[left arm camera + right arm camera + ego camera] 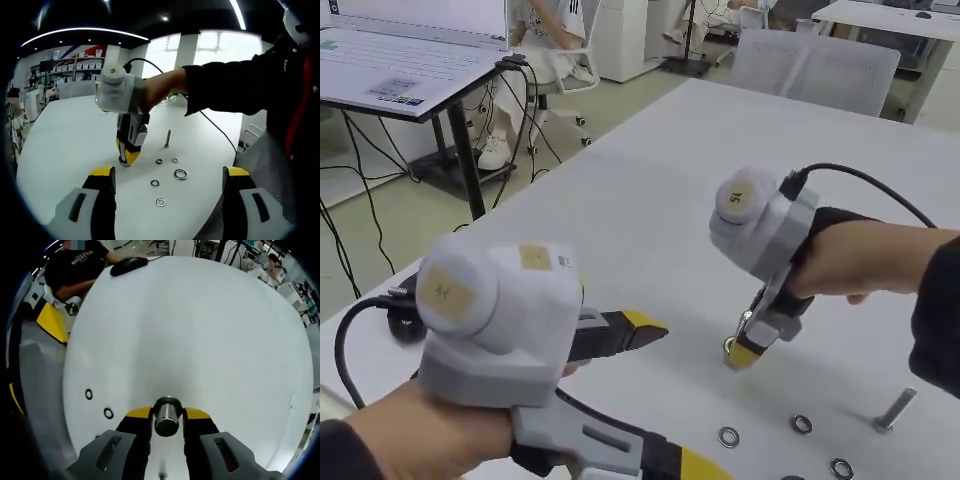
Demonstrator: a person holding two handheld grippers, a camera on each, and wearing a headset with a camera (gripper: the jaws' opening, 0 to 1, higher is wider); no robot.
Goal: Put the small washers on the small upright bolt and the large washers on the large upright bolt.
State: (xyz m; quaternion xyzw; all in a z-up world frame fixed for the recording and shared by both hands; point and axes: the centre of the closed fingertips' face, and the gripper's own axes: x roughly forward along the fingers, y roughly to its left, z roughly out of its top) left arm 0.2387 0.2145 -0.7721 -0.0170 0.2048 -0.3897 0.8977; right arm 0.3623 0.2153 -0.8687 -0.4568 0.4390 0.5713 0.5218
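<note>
Head view: the right gripper (743, 352) points down at the white surface (650, 170), its tips pinching the large bolt (733, 346) where it meets the top. The left gripper (680, 398) hovers near left, jaws spread and empty. The small bolt (894, 410) stands near right, with small washers (728, 436) loose between the two bolts.

Left gripper view: a large washer (181, 174) lies flat among the small ones, on the near side of the small bolt.

Right gripper view: the large bolt sits end-on between the pinching jaws.

The washers look thin, hard, light and probably slippery, so they are best pinched across opposite rim edges. The bolts are stiff but likely tippy.
</note>
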